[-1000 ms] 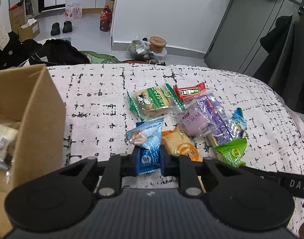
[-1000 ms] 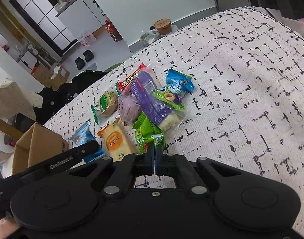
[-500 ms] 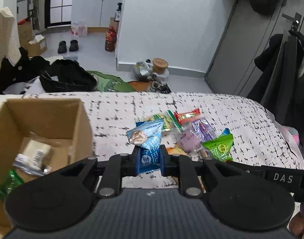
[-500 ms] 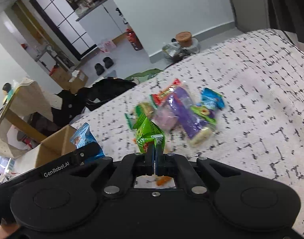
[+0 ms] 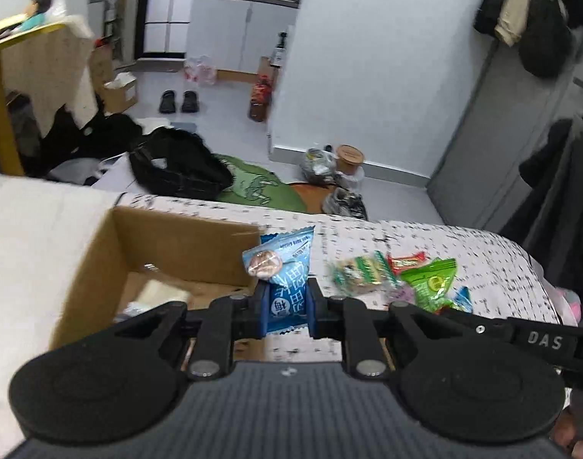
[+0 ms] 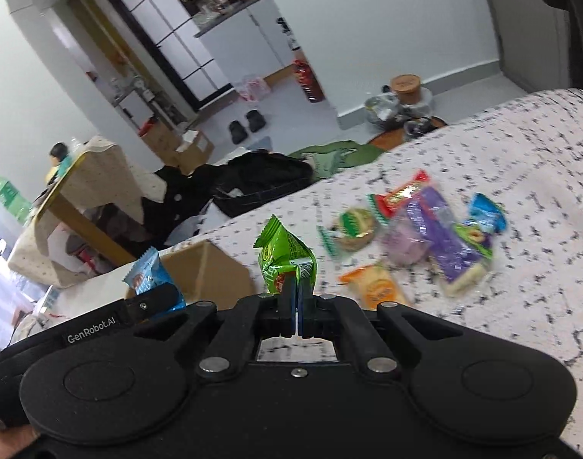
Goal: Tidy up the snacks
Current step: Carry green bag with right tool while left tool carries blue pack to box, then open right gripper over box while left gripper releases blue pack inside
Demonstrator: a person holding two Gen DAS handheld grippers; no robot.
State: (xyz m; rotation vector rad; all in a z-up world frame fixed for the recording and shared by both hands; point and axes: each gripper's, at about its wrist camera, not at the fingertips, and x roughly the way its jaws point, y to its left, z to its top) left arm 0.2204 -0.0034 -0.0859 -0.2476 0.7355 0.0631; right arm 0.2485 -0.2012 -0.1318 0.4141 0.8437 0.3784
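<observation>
Right wrist: "GenRobot.AI" on left gripper (image 6: pixel 153 302).

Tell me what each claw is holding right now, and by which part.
Left claw: blue snack packet, pinched at its lower end. Right claw: green snack packet, pinched at its bottom edge. Both packets stick up above the claws.

- A pair of black slippers (image 5: pixel 178 101) sits on the floor.
- A black bag (image 5: pixel 180 168) lies beside green cloth (image 5: pixel 253 185).
- Coats (image 5: pixel 536 19) hang above.
</observation>
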